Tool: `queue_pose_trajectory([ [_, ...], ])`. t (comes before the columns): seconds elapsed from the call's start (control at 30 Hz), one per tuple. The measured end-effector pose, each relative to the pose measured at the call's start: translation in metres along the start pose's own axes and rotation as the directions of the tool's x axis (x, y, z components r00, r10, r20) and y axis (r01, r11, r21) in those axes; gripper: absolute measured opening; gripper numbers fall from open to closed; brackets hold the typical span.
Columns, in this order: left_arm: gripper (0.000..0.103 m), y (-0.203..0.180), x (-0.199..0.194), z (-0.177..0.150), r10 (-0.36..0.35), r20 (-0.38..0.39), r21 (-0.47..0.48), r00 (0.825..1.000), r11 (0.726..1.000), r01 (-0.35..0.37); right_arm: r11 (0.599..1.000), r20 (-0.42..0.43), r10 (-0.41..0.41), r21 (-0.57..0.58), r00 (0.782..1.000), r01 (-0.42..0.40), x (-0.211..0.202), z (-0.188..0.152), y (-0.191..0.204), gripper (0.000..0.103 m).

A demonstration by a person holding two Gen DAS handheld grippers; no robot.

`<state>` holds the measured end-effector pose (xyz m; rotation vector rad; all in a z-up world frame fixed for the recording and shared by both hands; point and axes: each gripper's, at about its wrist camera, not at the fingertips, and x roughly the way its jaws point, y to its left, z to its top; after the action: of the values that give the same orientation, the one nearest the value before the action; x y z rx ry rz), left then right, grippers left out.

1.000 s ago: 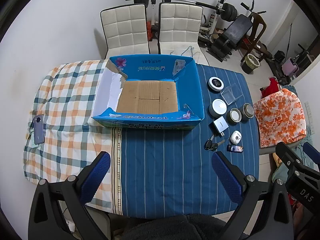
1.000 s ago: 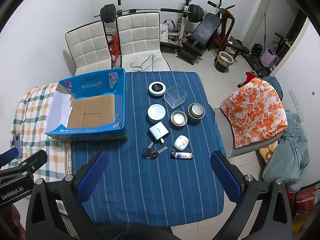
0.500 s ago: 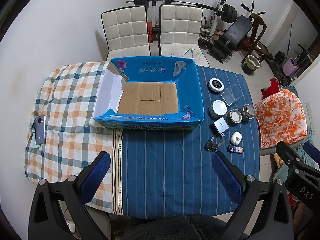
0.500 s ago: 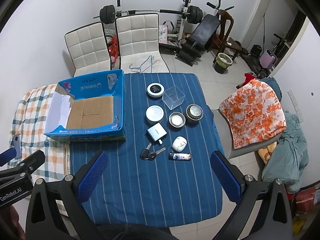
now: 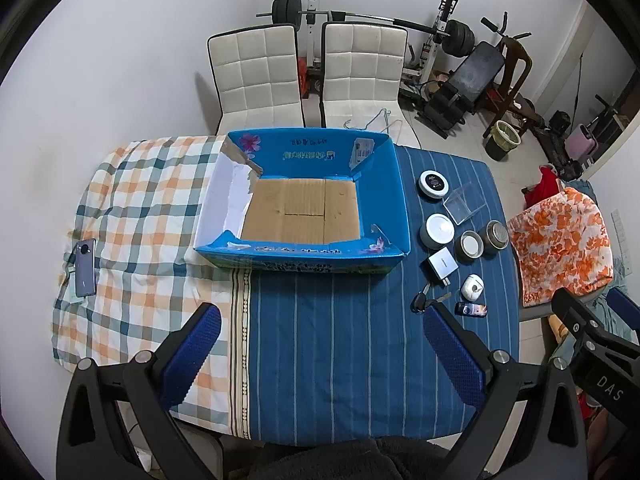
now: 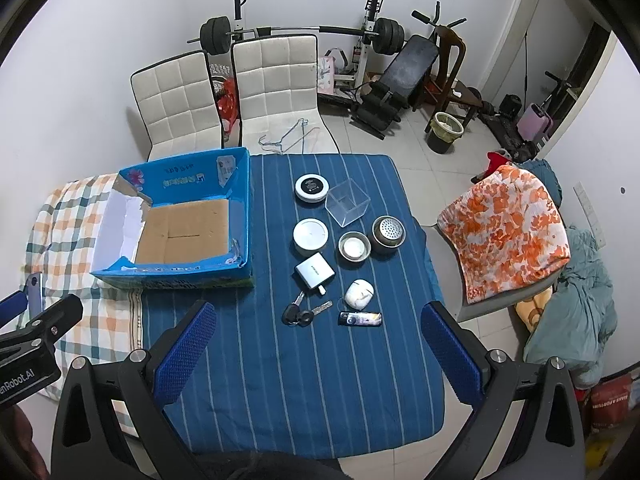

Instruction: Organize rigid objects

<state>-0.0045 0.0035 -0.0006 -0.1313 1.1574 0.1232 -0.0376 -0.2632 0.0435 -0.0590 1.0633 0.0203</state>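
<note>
An empty blue cardboard box [image 5: 384,196] [image 6: 240,216] stands on the table. To its right on the blue striped cloth lie small items: a black-faced round disc [image 6: 312,187], a clear plastic cube [image 6: 347,203], a white round tin [image 6: 310,234], two metal cups [image 6: 354,247], a white charger [image 6: 314,271], keys [image 6: 301,314], a white earbud case [image 6: 359,294] and a small dark lighter [image 6: 360,319]. My left gripper [image 5: 320,348] is open and empty above the near table edge. My right gripper [image 6: 316,346] is open and empty, nearer than the keys.
A phone [image 5: 85,267] lies on the checked cloth at the table's left. Two white chairs [image 5: 308,72] stand behind the table, with gym equipment [image 6: 384,64] beyond. A chair with an orange floral cover [image 6: 508,232] stands to the right.
Both grippers have drawn back and up a little, so the table looks slightly smaller. Nothing on the table has moved.
</note>
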Motion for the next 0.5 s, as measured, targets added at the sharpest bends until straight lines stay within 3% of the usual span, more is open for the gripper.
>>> queue_pose_trajectory([
  [0.5,0.103,0.005,-0.012,0.002,0.005,0.036,0.001,0.999,1.0,-0.005,1.0,0.039,0.003,0.002,0.999,-0.003,-0.017,0.002,0.003,0.103],
])
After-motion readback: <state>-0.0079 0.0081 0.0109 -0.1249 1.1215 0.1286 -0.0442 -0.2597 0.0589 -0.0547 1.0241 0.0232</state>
